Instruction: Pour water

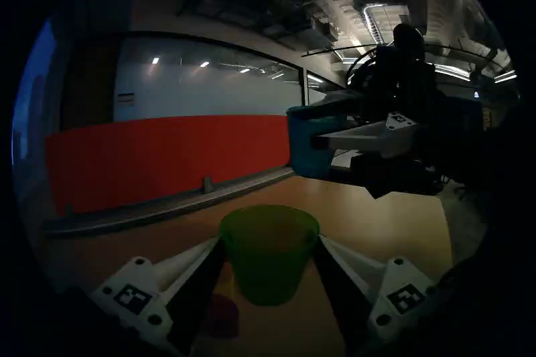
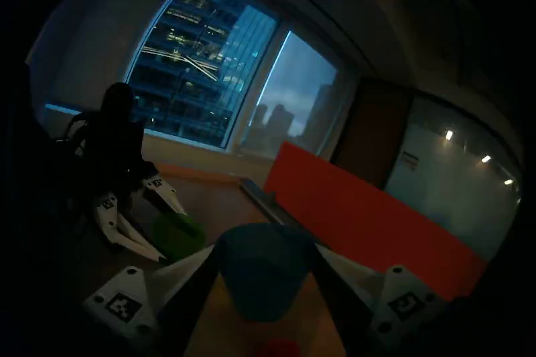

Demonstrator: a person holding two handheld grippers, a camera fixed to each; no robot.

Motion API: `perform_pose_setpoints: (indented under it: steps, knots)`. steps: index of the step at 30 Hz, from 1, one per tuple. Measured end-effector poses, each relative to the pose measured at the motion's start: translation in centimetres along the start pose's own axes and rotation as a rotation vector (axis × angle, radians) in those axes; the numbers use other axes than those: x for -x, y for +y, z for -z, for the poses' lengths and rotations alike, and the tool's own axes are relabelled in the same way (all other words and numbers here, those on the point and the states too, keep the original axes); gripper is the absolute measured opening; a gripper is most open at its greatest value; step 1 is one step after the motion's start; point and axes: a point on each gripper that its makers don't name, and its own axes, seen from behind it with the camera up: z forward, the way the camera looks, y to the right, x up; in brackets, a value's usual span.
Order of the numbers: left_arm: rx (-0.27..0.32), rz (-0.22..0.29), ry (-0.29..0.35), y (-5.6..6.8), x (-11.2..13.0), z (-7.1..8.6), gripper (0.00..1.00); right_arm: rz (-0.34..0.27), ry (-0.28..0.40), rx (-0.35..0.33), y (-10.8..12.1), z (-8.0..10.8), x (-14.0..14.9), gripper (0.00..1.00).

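A green cup point(image 1: 269, 256) stands upright between my left gripper's point(image 1: 269, 270) two fingers, which press on its sides just above the wooden table point(image 1: 375, 216). Farther off and higher, the right gripper point(image 1: 365, 139) holds a blue cup point(image 1: 309, 139). In the right gripper view that blue cup point(image 2: 261, 276) sits clamped between my right gripper's point(image 2: 262, 283) fingers, tilted to the left of the frame. Beyond it the left gripper point(image 2: 137, 216) carries the green cup point(image 2: 177, 235). Whether either cup holds water is hidden by the dim light.
A red partition point(image 1: 167, 156) with a metal rail runs along the table's far side, below a glass wall. A small pink object point(image 1: 222, 313) lies on the table under the green cup. A dark seated person point(image 2: 114, 143) is by the window.
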Motion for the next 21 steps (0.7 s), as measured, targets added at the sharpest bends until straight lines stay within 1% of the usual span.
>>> perform_pose_setpoints:
  steps: [6,14,21]
  knots:
    - [0.009,-0.002,0.003,0.3,-0.2,-0.2,0.85,0.078,0.012,0.006,0.2,-0.7,-1.3,0.95]
    - [0.021,-0.008,0.007,0.8,-0.5,-0.4,0.85,0.166,0.037,0.016,0.3,-1.5,-3.2,0.95]
    - [0.027,-0.013,0.011,1.1,-0.8,-0.4,0.85,0.246,0.043,0.025,0.5,-2.1,-4.2,0.95]
